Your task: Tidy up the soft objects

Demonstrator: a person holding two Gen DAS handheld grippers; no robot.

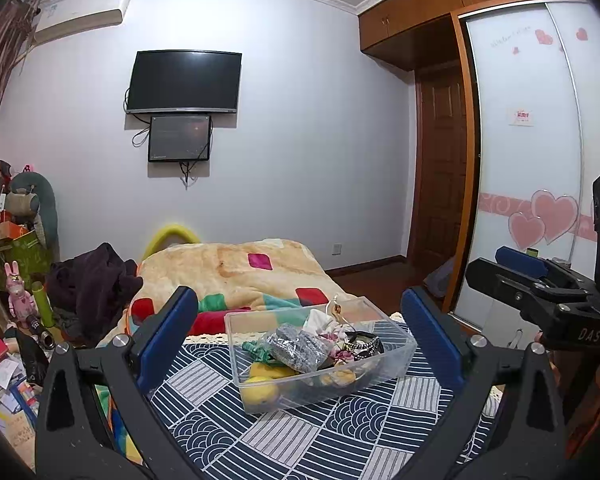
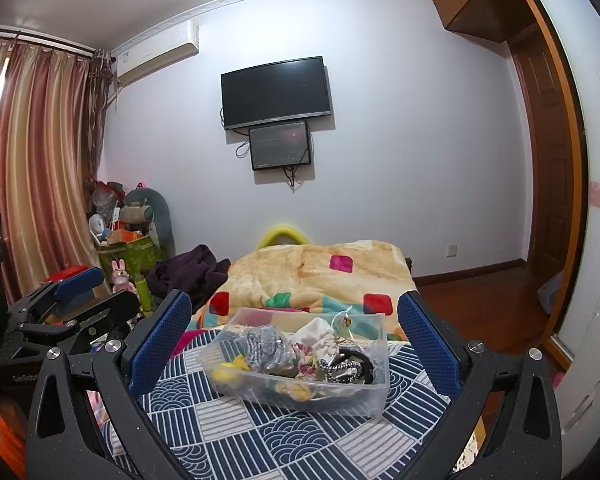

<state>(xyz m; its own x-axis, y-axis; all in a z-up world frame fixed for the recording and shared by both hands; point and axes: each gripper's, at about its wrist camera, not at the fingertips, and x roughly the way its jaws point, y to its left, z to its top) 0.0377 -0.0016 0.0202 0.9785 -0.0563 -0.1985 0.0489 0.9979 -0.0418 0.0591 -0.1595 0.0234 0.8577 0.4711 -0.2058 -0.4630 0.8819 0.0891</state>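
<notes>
The left gripper (image 1: 300, 344) is released, its blue-padded jaws spread wide and holding nothing. The right gripper (image 2: 296, 340) is likewise released and empty. Both hover above the surface covered by a navy-and-white patterned cloth (image 1: 292, 440), apart from it.

The clear rectangular plastic bin (image 1: 396, 350) stands on that cloth, directly ahead of both grippers and framed between each pair of jaws, but beyond the fingertips and untouched. It holds a loose heap:
- a grey sparkly fabric bundle (image 1: 296, 346) on top, left of centre;
- a black studded band (image 2: 346, 366) toward the right end;
- a yellow rounded soft item (image 1: 260, 394) at the near left corner.

Handling, by judgement: the contents look light, limp and tangled, so one item may drag others out. Pinch the bundle at its raised upper fold. The thin bin wall looks smooth, flexible and liable to slide.
</notes>
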